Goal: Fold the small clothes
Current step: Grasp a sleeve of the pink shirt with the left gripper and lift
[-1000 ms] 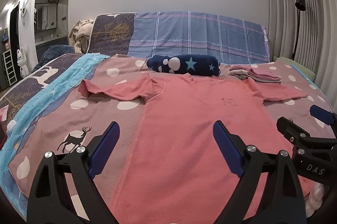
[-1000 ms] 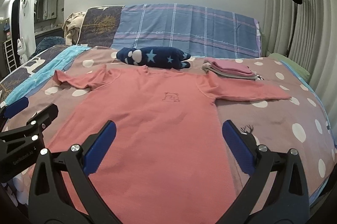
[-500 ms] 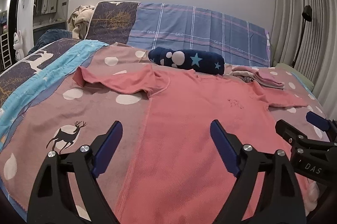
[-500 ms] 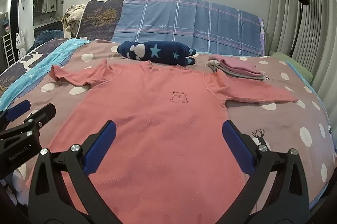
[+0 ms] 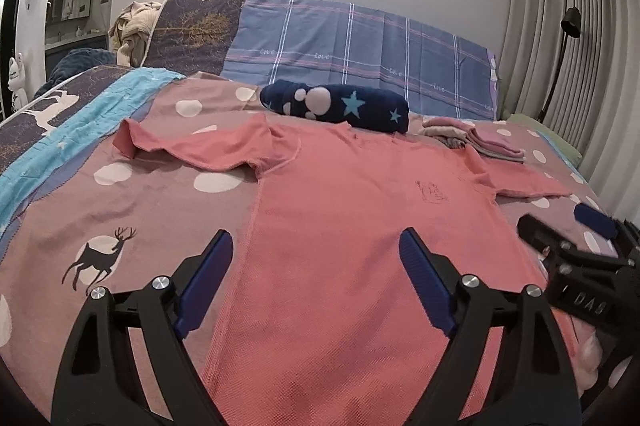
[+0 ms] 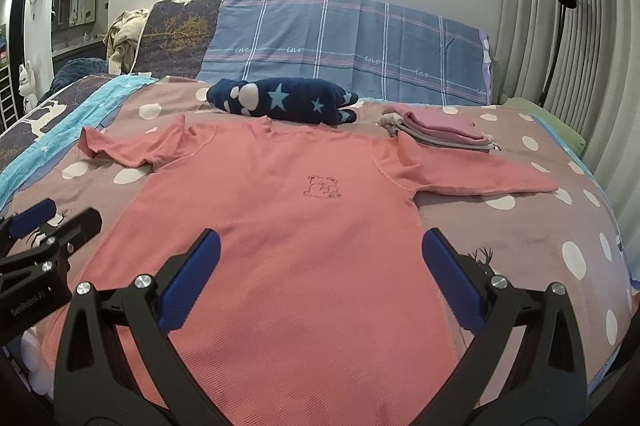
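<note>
A salmon-pink short-sleeved shirt (image 5: 340, 226) (image 6: 288, 226) lies spread flat on the bed, collar at the far end, a small bear outline on its chest. Its left sleeve (image 5: 192, 146) is rumpled; its right sleeve (image 6: 472, 174) lies flat. My left gripper (image 5: 316, 266) hovers open over the shirt's near left side seam, nothing between its blue pads. My right gripper (image 6: 320, 266) hangs open above the shirt's lower body, jaws spanning almost its whole width, holding nothing. Each gripper shows at the edge of the other's view: the right gripper (image 5: 576, 238), the left gripper (image 6: 48, 226).
A stack of folded pink and grey clothes (image 6: 440, 132) sits at the far right of the bed. A rolled navy blanket with stars (image 6: 280, 100) lies beyond the collar. Pillows in plaid and tree print line the headboard. Curtains and a floor lamp (image 6: 560, 26) stand at right.
Both views have shifted slightly forward and lower over the shirt. The left gripper's jaws narrowed a little. The shirt has not moved.
</note>
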The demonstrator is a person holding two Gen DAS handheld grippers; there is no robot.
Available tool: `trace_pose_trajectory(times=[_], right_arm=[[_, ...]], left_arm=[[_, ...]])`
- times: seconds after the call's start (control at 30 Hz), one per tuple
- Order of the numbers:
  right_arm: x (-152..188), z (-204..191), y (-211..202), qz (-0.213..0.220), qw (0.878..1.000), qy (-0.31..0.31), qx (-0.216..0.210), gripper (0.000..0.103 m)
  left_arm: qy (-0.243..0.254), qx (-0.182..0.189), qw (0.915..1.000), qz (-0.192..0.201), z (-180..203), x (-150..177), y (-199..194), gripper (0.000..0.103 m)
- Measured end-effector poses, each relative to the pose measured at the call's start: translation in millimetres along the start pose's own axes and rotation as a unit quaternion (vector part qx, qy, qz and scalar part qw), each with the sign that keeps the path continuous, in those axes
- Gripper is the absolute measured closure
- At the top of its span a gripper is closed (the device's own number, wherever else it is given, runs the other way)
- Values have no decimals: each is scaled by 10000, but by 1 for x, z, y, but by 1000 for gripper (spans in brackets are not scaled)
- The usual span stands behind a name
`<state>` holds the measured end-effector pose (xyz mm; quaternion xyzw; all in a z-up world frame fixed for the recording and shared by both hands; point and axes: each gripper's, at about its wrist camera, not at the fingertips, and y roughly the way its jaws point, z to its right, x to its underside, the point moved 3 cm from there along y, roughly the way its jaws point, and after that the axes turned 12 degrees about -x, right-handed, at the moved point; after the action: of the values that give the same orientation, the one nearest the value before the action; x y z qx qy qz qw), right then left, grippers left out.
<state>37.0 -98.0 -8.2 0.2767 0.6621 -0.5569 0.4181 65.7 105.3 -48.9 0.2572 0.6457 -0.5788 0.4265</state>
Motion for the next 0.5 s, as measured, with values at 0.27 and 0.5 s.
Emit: trace_pose_trajectory(times=[0.27, 0.5], right_arm=[[-9, 29, 3, -26, 9996, 65, -289, 2], [-10, 72, 24, -626, 9960, 224, -604, 36]], left_arm=[[-560, -16, 9971, -518, -38, 0, 28, 17], [-1385, -213, 9854, -969, -123, -36, 86, 28]])
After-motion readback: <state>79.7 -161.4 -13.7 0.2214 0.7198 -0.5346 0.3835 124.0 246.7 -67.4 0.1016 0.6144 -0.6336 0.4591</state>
